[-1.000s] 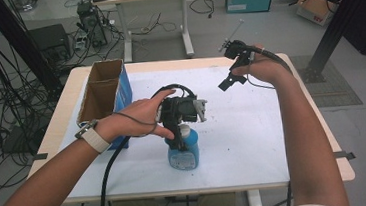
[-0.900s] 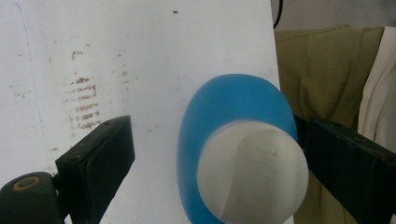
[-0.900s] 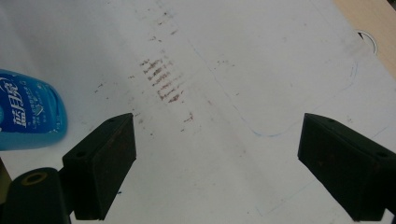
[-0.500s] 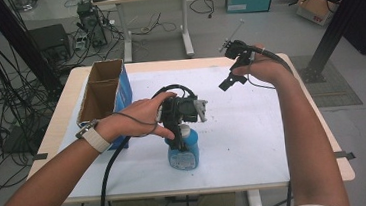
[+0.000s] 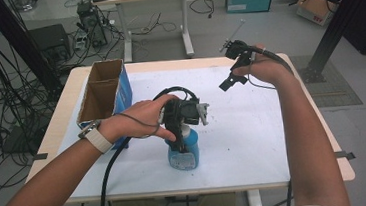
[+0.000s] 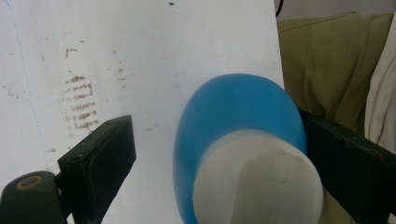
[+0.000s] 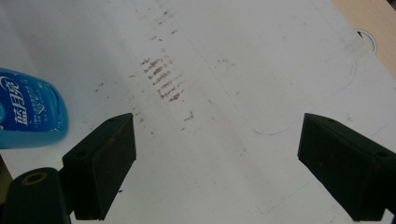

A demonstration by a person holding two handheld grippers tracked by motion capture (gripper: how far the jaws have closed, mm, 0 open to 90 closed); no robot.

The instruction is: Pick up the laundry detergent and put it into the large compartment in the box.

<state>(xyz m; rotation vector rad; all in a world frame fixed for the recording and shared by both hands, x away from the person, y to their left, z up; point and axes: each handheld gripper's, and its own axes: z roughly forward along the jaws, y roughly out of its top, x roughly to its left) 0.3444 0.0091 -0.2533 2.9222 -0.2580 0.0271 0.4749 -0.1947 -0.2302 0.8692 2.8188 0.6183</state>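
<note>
Hovering unmoved, left gripper (image 5: pixel 176 138) jaws, just closing slightly, straddle blue bottle (image 5: pixel 183 150); right gripper (image 5: pixel 229 81) gapes empty.

Translucent blue plastic bottle (image 5: pixel 183 153), white cap (image 6: pixel 257 182), white lettering on label. White table sheet (image 5: pixel 243 123), brown smudges. Blue-sided brown cardboard box (image 5: pixel 101 92).

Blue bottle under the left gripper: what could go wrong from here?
1. In the left gripper view, one jaw is against the blue bottle and the other stands clear, so closing could push it sideways or tip it.
2. The white cap looks rounded; a grip there may slip.
3. The right gripper hangs open far off, too far to steady it.
</note>
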